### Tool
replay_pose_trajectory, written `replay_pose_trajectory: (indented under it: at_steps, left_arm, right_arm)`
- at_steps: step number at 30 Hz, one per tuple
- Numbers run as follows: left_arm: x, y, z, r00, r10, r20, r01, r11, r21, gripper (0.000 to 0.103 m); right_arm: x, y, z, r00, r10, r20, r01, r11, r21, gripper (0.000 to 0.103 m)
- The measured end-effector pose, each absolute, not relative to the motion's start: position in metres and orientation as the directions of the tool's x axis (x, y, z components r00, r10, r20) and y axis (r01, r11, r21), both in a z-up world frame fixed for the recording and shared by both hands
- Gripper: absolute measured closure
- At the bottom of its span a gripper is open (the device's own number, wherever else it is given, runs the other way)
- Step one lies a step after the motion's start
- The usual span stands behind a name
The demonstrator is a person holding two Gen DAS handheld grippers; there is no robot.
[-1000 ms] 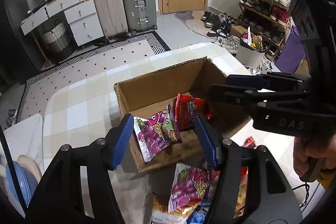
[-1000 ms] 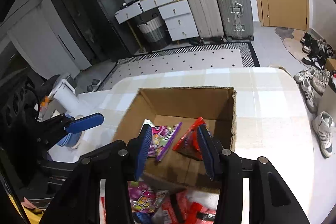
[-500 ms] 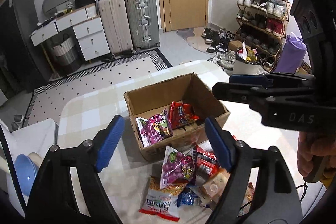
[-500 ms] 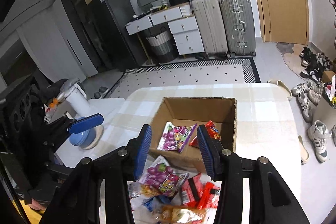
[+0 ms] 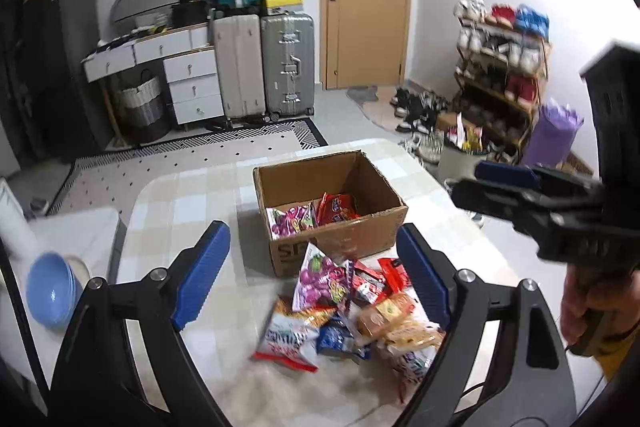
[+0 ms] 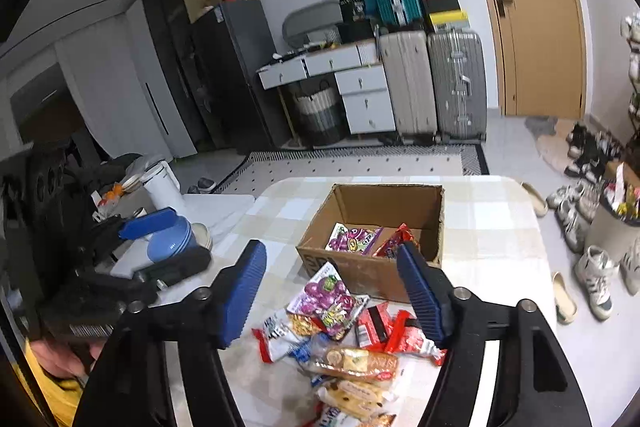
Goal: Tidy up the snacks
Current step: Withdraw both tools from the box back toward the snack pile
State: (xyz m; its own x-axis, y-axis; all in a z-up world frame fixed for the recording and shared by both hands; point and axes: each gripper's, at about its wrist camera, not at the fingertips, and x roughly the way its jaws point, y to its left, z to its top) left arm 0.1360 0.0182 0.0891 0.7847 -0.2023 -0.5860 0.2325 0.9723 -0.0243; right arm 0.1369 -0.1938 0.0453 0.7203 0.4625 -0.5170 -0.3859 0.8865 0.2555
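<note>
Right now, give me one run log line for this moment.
left gripper: jaws opening, empty | right gripper: jaws opening, empty | cardboard box: two packets inside | snack pile: on table

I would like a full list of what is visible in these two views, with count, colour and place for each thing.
cardboard box: one, brown, open, on the table
purple packet: one, inside the box, left part
red packet: one, inside the box, beside the purple one
snack pile: many packets, mixed colours, on the table in front of the box
table: one, pale checked cloth
blue bowls: a stack, on the white surface left of the table
suitcases: three, beige, silver and teal, by the far wall
shoe rack: one, right wall
left gripper: blue pads, jaws opening, nothing between
right gripper: blue pads, jaws opening, nothing between
</note>
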Motion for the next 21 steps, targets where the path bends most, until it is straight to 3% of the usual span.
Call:
replay_pose_trajectory:
  at_steps: [3, 5, 10, 14, 21]
  left_arm:
    - [0.108, 0.032, 0.085, 0.799, -0.212, -0.562, 0.212, 0.975, -0.066, 0.012]
    - [0.089, 0.042, 0.078, 0.813, -0.199, -0.548, 0.186, 0.979, -0.080, 0.002]
    - [0.050, 0.065, 0.050, 0.844, -0.174, -0.508, 0.139, 0.985, -0.107, 0.001]
    - [0.030, 0.073, 0.018, 0.871, -0.079, -0.484, 0.069, 0.997, -0.040, 0.001]
    - [0.028, 0.065, -0.063, 0.795, -0.071, -0.603, 0.061, 0.997, -0.036, 0.001]
  right_arm:
    - [0.116, -0.195, 0.033, 0.726, 0.460, -0.511, -0.393, 0.888, 0.240, 0.033]
    - [0.097, -0.197, 0.023, 0.740, 0.456, -0.495, -0.391, 0.890, 0.235, 0.031]
    - [0.061, -0.201, 0.008, 0.783, 0.461, -0.417, -0.398, 0.887, 0.233, 0.017]
    - [0.041, -0.205, -0.010, 0.822, 0.446, -0.355, -0.372, 0.892, 0.257, 0.005]
    - [0.044, -0.201, -0.074, 0.776, 0.430, -0.461, -0.300, 0.895, 0.330, 0.005]
